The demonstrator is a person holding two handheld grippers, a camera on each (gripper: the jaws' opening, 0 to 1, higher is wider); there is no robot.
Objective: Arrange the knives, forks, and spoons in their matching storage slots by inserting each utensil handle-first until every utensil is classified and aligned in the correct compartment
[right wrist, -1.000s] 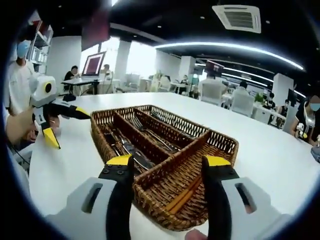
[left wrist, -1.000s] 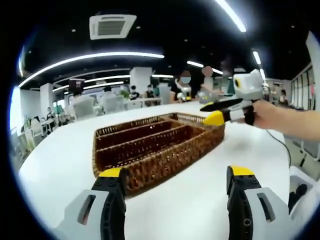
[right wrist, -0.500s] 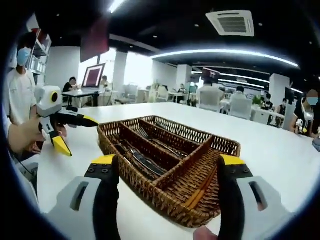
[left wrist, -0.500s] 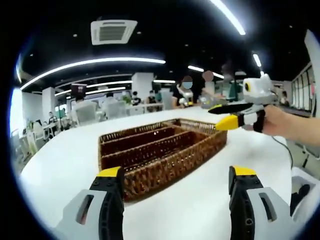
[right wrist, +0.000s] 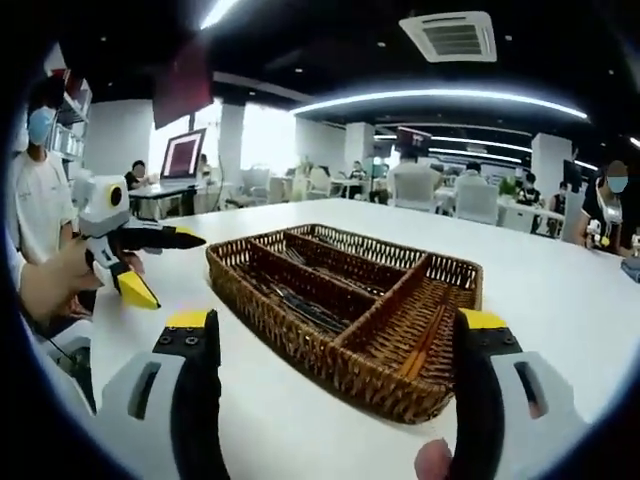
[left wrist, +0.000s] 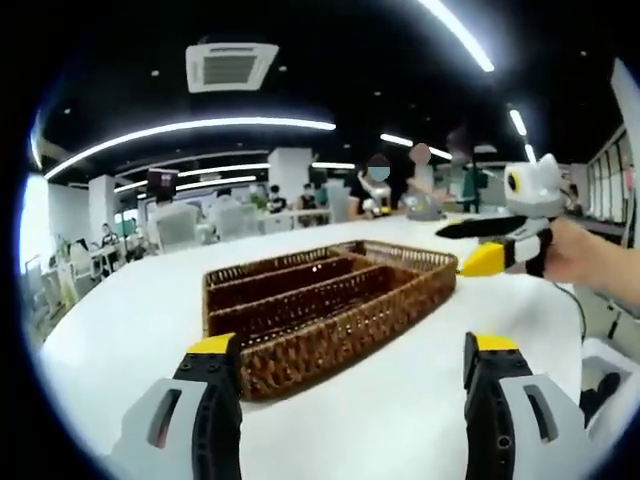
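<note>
Left gripper view: the near wall of the wicker tray hides the floors of its slots, so their contents cannot be told. The hand holding the right gripper is cut off at the picture's right edge.

Right gripper view: the utensils in the long slots are dark, overlapping and too small to sort into knives, forks or spoons. The orange sticks in the near cross slot are partly hidden by its wall. The hand holding the left gripper is cut off at the left edge. Distant seated people are too small to make out.
</note>
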